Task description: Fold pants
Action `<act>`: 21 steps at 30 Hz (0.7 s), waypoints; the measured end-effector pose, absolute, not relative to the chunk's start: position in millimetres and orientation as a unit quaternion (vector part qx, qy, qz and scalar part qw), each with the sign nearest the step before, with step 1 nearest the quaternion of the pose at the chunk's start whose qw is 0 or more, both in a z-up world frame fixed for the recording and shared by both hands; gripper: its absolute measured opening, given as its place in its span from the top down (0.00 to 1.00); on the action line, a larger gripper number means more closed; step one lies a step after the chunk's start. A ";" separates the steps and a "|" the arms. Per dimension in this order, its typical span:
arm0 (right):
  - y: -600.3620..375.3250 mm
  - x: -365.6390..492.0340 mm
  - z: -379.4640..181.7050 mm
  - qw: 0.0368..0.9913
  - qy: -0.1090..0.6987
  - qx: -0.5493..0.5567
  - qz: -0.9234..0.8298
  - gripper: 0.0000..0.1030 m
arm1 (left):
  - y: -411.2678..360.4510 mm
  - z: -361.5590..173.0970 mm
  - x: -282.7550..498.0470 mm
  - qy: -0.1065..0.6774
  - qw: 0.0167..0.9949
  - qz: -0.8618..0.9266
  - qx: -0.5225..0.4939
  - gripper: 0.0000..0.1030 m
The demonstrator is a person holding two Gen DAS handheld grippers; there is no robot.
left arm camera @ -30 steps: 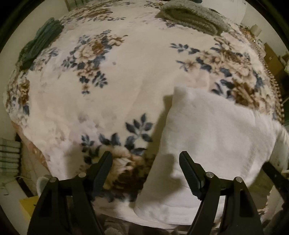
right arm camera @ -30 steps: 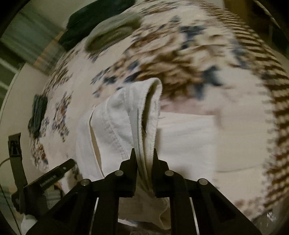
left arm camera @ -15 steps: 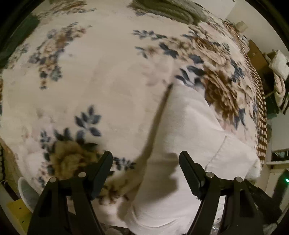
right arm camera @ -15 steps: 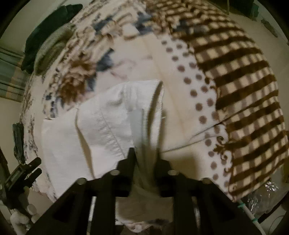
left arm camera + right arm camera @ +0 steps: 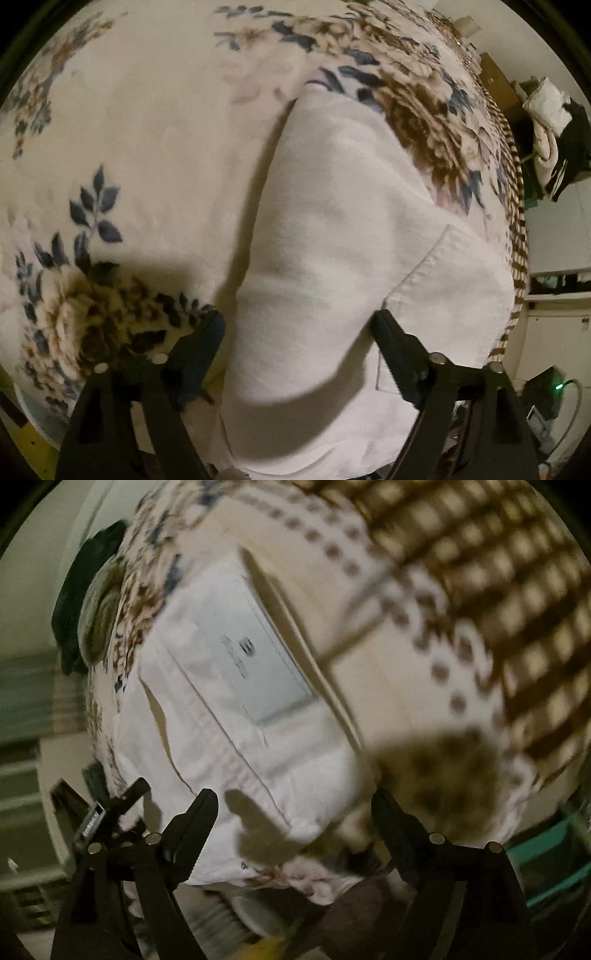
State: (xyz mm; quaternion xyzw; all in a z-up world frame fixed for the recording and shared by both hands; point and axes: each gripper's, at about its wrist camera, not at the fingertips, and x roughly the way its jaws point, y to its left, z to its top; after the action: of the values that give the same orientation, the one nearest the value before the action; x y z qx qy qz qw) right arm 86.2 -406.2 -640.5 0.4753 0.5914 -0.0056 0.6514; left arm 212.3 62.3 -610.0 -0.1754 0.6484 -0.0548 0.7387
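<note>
The white pants (image 5: 343, 236) lie folded on the flowered blanket (image 5: 147, 122) near the bed's front edge, with a back pocket showing at the right. My left gripper (image 5: 297, 339) is open just above their near end and holds nothing. In the right wrist view the pants (image 5: 229, 686) lie flat with a label patch showing. My right gripper (image 5: 295, 816) is open over their near edge and empty. The other gripper (image 5: 96, 816) shows at the lower left of that view.
The blanket's brown checked border (image 5: 498, 565) runs along the right side. A folded olive garment (image 5: 99, 616) and a dark green one (image 5: 74, 587) lie at the far end of the bed. Furniture with piled clothes (image 5: 550, 122) stands beside the bed.
My right gripper has opened and let go of the pants' folded edge, which now lies flat. My left gripper has moved in over the pants, still open.
</note>
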 end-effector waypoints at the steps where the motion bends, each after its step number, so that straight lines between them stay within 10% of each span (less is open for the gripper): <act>1: -403.9 80.4 -646.4 0.638 0.588 0.497 -0.006 0.16 | 64.5 -613.4 212.1 0.649 0.735 -0.058 -0.184 0.15; 21: -366.2 69.2 -695.0 0.619 0.486 0.614 0.059 0.14 | 80.5 -636.0 213.1 0.649 0.716 -0.084 -0.242 0.05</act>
State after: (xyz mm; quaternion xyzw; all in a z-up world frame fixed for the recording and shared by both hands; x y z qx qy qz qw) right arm 69.2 -366.2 -695.0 0.6138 0.4862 0.0592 0.6191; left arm 213.2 80.5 -636.0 -0.2421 0.6491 -0.0841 0.7162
